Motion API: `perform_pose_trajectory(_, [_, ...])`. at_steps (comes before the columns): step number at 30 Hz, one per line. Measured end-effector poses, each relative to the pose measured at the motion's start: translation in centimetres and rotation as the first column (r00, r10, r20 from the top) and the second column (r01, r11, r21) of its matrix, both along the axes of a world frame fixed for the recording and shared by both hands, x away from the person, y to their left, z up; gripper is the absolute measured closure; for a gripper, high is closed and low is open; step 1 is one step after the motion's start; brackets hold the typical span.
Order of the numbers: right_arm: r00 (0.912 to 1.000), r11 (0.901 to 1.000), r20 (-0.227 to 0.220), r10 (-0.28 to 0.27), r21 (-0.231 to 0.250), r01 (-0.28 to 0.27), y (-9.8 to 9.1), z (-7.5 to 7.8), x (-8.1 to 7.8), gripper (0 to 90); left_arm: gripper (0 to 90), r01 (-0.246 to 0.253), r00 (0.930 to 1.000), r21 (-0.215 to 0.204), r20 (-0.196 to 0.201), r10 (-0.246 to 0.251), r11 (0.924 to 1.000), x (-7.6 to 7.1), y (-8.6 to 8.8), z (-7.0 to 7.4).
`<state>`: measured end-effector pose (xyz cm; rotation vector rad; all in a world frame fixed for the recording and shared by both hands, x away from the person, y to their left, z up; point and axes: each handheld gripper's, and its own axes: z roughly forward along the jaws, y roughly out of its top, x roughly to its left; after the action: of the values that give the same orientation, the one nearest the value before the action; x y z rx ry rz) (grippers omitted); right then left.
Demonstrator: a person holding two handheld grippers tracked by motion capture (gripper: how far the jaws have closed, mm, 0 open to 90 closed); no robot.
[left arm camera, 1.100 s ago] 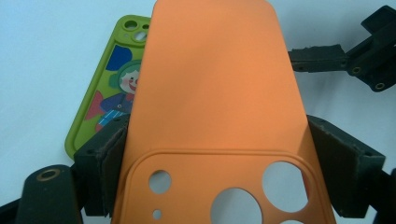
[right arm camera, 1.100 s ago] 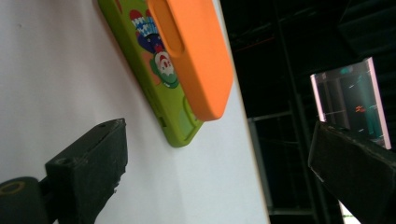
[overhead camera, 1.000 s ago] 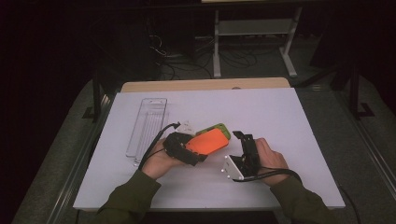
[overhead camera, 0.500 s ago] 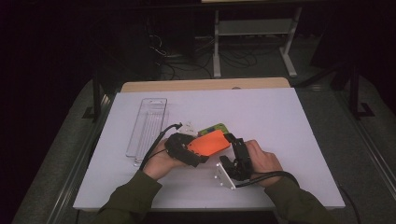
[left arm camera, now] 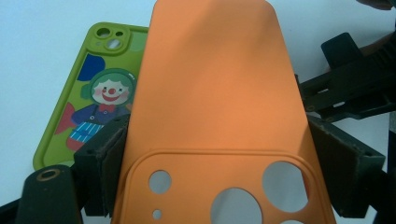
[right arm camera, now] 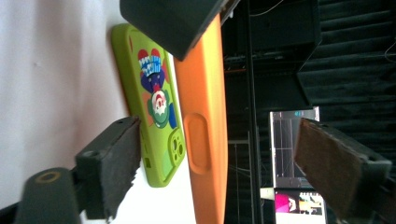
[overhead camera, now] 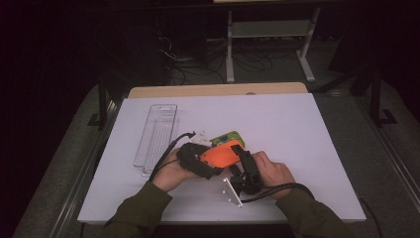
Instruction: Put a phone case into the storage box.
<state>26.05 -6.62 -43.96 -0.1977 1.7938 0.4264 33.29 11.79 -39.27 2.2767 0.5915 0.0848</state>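
Observation:
My left gripper (left arm camera: 223, 163) is shut on an orange phone case (left arm camera: 215, 84), with a pad on each long edge near the camera holes. It holds the case tilted above the white table (overhead camera: 297, 129). A green phone case (left arm camera: 98, 93) with a clown picture lies flat on the table just beyond, partly under the orange case (overhead camera: 220, 153). My right gripper (right arm camera: 219, 154) has come in from the right; its jaws have just been closing. They straddle the orange case's edge (right arm camera: 205, 116) and the green case (right arm camera: 154, 93), and the pads touch neither.
A clear, long plastic tray (overhead camera: 156, 131) lies on the left part of the table. Both forearms in green sleeves reach in from the near edge. A wooden board edge (overhead camera: 218, 90) runs along the far side, with dark floor and cables beyond.
The right hand has moved left and a little down, bringing its gripper from beside the orange case up to its right edge. The left hand and the orange case have stayed put.

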Motion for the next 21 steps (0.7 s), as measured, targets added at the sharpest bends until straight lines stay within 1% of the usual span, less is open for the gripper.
perform_pose_trajectory(1, [0.9999,1.0,-0.009,-0.006,-0.006,0.005,0.09,-0.06,-0.05,19.0,15.7,0.001,1.0,0.001,0.0,-0.001,1.0,-0.01,-0.02,-0.02])
perform_pose_trajectory(2, [0.9999,1.0,-0.009,-0.006,-0.006,0.005,0.09,-0.06,-0.05,19.0,15.7,0.0,1.0,0.0,0.0,0.0,1.0,-0.02,-0.05,-0.04])
perform_pose_trajectory(3, [1.0,0.9999,-0.005,-0.004,-0.009,0.004,0.12,-0.1,-0.07,20.9,15.7,0.015,0.9999,0.019,0.006,-0.015,0.9997,0.07,0.05,0.01])
perform_pose_trajectory(5, [1.0,0.9999,-0.007,-0.007,-0.015,0.007,0.19,-0.19,-0.11,25.3,15.7,0.01,0.9999,0.012,0.002,-0.01,0.9999,0.02,-0.03,-0.02])
perform_pose_trajectory(6, [0.9999,0.9998,-0.008,-0.007,-0.018,0.007,0.22,-0.23,-0.14,27.7,15.7,0.013,0.9999,0.017,0.0,-0.013,0.9998,0.0,-0.03,-0.02])
perform_pose_trajectory(7, [0.9998,0.9993,-0.019,-0.009,-0.036,0.009,0.29,-0.29,-0.16,31.6,15.7,0.01,1.0,0.014,0.0,-0.01,0.9999,-0.03,-0.07,-0.07])
perform_pose_trajectory(8, [0.9998,0.9993,-0.019,-0.009,-0.036,0.009,0.29,-0.29,-0.16,31.6,15.7,-0.001,1.0,0.0,-0.006,0.001,1.0,-0.11,-0.18,-0.13])
perform_pose_trajectory(10, [0.9999,0.9992,-0.015,-0.006,-0.039,0.005,0.37,-0.43,-0.22,36.7,15.7,0.001,1.0,0.005,-0.001,-0.001,1.0,-0.11,-0.17,-0.16])
perform_pose_trajectory(14, [0.9997,0.9984,-0.022,-0.006,-0.056,0.005,0.46,-0.53,-0.31,39.2,15.7,0.003,1.0,0.008,-0.001,-0.003,1.0,-0.1,-0.14,-0.18])
perform_pose_trajectory(15, [0.9999,0.9987,-0.01,-0.001,-0.05,0.0,0.5,-0.67,-0.29,42.6,15.7,0.004,1.0,0.009,-0.001,-0.004,0.9999,-0.1,-0.15,-0.19])
perform_pose_trajectory(17, [0.9999,0.9985,-0.012,-0.002,-0.054,0.002,0.53,-0.68,-0.33,44.4,15.7,0.004,1.0,0.007,-0.003,-0.004,1.0,-0.1,-0.17,-0.2])
perform_pose_trajectory(19, [1.0,0.9985,-0.006,-0.002,-0.055,0.002,0.58,-0.77,-0.37,48.9,15.7,0.004,1.0,0.007,-0.003,-0.004,1.0,-0.12,-0.21,-0.24])
perform_pose_trajectory(20, [1.0,0.9985,0.002,0.001,-0.054,-0.001,0.61,-0.79,-0.41,52.9,15.7,0.003,1.0,0.008,-0.003,-0.003,1.0,-0.12,-0.22,-0.25])
perform_pose_trajectory(21, [1.0,0.9985,0.002,0.001,-0.054,-0.001,0.61,-0.79,-0.41,52.9,15.7,0.002,1.0,0.007,-0.004,-0.002,1.0,-0.13,-0.25,-0.27])
